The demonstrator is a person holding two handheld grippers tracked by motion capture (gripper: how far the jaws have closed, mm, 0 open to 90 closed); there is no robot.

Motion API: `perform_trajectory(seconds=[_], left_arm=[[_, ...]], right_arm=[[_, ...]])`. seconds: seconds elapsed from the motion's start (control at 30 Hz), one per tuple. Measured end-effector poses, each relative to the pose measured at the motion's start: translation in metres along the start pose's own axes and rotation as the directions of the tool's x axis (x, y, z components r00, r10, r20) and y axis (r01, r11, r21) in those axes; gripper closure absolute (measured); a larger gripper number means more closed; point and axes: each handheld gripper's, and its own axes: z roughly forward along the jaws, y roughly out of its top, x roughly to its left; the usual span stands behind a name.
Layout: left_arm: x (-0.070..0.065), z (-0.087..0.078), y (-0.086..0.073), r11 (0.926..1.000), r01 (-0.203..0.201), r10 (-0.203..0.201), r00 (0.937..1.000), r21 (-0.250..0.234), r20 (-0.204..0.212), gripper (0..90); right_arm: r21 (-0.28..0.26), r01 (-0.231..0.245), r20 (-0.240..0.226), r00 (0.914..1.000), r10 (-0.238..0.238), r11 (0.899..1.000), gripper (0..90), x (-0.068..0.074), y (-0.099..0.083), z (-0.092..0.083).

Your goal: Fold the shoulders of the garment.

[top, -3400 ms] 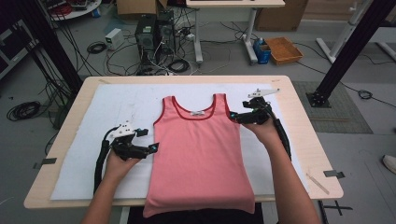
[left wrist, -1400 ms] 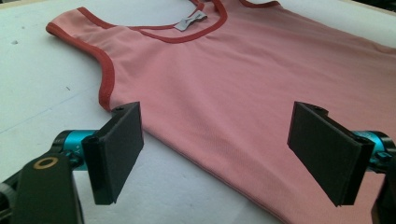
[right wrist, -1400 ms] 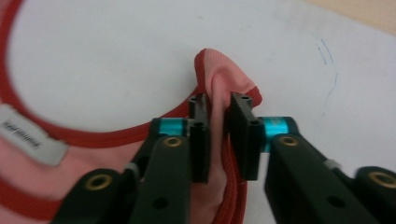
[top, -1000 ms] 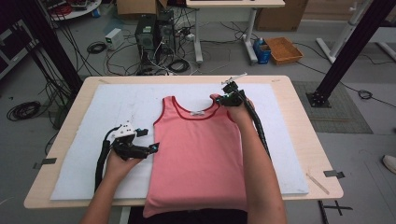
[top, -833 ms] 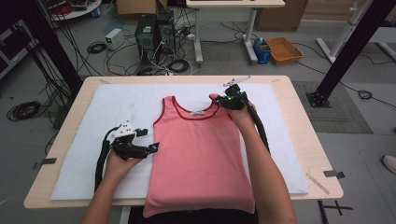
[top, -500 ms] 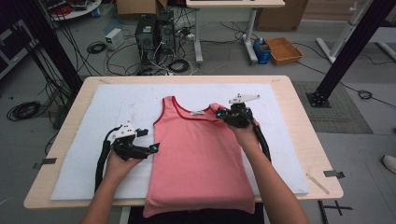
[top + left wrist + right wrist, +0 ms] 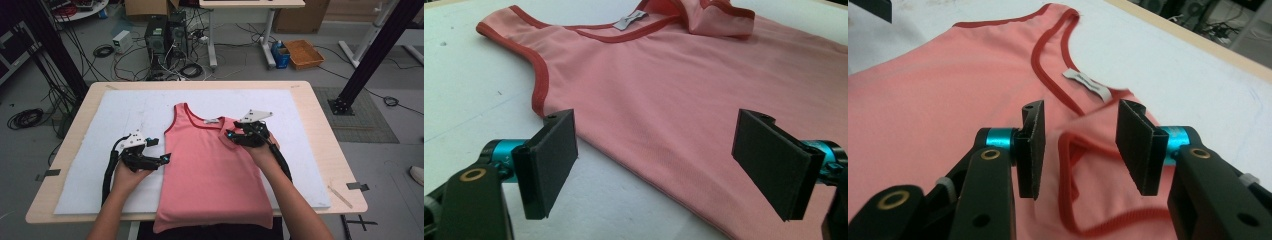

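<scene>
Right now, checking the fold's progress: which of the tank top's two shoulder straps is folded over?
The strap at the right gripper, doubled onto the pink tank top. The other strap, on the left gripper's side, lies flat.

Two bare forearms reach in from the near edge, each hand gripping a black two-jaw tool. The left gripper [image 7: 162, 159] sits low at the left with its jaws spread wide and pointing right, its cable looping back beside the wrist. The right gripper [image 7: 229, 137], farther and to the right, points left with its jaws partly apart, the grey plate on top.
</scene>
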Motion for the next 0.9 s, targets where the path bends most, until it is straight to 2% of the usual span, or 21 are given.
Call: perform_trajectory(seconds=[0.1, 0.17, 0.3, 0.4, 0.5, 0.6, 0.63, 0.7, 0.9], left_arm=[[0.0, 0.0, 0.0, 1.0, -0.005, 0.005, 1.0, 0.0, -0.001, 18.4], [-0.001, 0.0, 0.0, 1.0, -0.007, 0.007, 1.0, -0.001, -0.003, 18.5], [0.0, 0.0, 0.0, 1.0, 0.002, -0.002, 1.0, -0.001, 0.002, 18.5], [0.001, 0.0, 0.0, 1.0, 0.005, -0.005, 1.0, -0.004, 0.004, 18.5], [0.001, 0.0, 0.0, 1.0, 0.006, -0.006, 1.0, -0.003, 0.004, 18.4], [0.001, 0.0, 0.0, 1.0, 0.004, -0.004, 1.0, -0.003, 0.003, 18.4], [0.001, 0.0, 0.0, 1.0, 0.004, -0.004, 1.0, -0.003, 0.002, 18.4], [0.0, 0.0, 0.0, 1.0, 0.002, -0.002, 1.0, -0.002, 0.003, 18.5], [0.0, 0.0, 0.0, 1.0, -0.006, 0.006, 1.0, 0.001, -0.002, 18.4]], right_arm=[[0.052, 0.032, -0.022, 0.9993, -0.03, 0.998, 55.9, -0.001, 0.007, 0.015], [0.086, 0.036, -0.044, 0.9985, -0.032, 0.996, 58.9, -0.002, 0.006, 0.027], [0.162, 0.03, -0.067, 0.9976, -0.019, 0.986, 78.8, -0.003, -0.001, 0.043], [0.174, 0.026, -0.075, 0.9971, -0.013, 0.984, 84.8, -0.005, -0.005, 0.043], [0.148, 0.01, -0.083, 0.9965, 0.003, 0.989, 85.0, -0.006, -0.005, 0.036], [0.092, 0.003, -0.093, 0.9957, 0.006, 0.996, 85.0, -0.003, -0.006, 0.022], [0.092, 0.003, -0.093, 0.9957, 0.006, 0.996, 85.0, -0.003, -0.006, 0.022], [0.035, -0.008, -0.105, 0.9944, 0.012, 0.999, 84.6, 0.003, -0.01, 0.006], [-0.039, -0.008, -0.118, 0.993, 0.003, 0.999, 84.7, 0.02, -0.027, -0.021]])
